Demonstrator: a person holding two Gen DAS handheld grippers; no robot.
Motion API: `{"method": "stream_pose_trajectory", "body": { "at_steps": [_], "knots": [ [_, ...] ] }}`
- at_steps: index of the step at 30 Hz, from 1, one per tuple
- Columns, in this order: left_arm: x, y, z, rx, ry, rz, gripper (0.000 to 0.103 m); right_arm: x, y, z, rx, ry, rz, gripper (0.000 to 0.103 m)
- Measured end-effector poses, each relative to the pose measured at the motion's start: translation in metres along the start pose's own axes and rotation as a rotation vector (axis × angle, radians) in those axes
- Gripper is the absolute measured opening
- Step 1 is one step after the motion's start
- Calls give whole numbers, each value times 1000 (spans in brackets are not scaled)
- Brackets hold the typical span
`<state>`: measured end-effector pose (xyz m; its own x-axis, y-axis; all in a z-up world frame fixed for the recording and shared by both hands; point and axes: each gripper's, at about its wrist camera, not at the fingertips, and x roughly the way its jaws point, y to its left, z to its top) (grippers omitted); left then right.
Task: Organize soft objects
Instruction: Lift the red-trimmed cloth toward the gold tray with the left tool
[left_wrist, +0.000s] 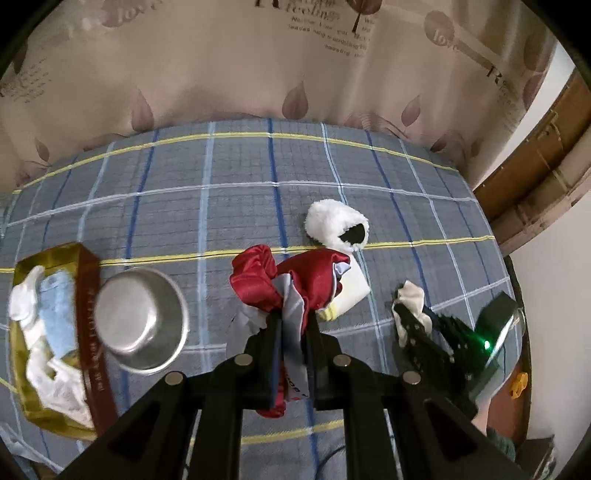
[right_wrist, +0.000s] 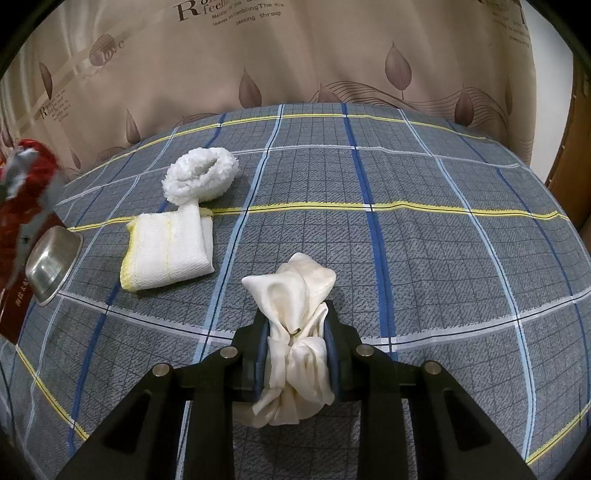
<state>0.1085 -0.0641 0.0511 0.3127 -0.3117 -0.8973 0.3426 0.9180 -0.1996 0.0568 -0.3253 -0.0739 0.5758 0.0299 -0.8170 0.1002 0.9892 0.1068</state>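
Left wrist view: one red-and-grey satin cloth (left_wrist: 295, 280) hangs pinched between the clenched fingers of the left gripper (left_wrist: 293, 321) above the plaid bedspread (left_wrist: 166, 206); one gold box (left_wrist: 83, 306) holds a blue and several white cloths, one steel bowl (left_wrist: 142, 317) beside it

Right wrist view: the right gripper (right_wrist: 297, 328) clamps one knotted cream cloth (right_wrist: 295, 306) bulging past its fingertips; one fluffy white roll (right_wrist: 201, 179) touches one yellow-edged folded towel (right_wrist: 170, 254)

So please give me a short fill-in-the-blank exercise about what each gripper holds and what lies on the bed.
1. The left gripper is shut on a ____ and grey satin cloth.
2. The right gripper is shut on a ____ cloth.
3. The steel bowl holds ____.

Missing words: red; cream; nothing
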Motion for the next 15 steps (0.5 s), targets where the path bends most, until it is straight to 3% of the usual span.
{"method": "stream_pose_trajectory", "body": {
  "at_steps": [6, 15],
  "knots": [
    [-39, 32, -9, 3, -35, 81, 11, 0, 0, 0, 0, 0, 1, 26],
    [-86, 125, -8, -101, -104, 276, 11, 0, 0, 0, -2, 0, -2, 26]
  ]
}}
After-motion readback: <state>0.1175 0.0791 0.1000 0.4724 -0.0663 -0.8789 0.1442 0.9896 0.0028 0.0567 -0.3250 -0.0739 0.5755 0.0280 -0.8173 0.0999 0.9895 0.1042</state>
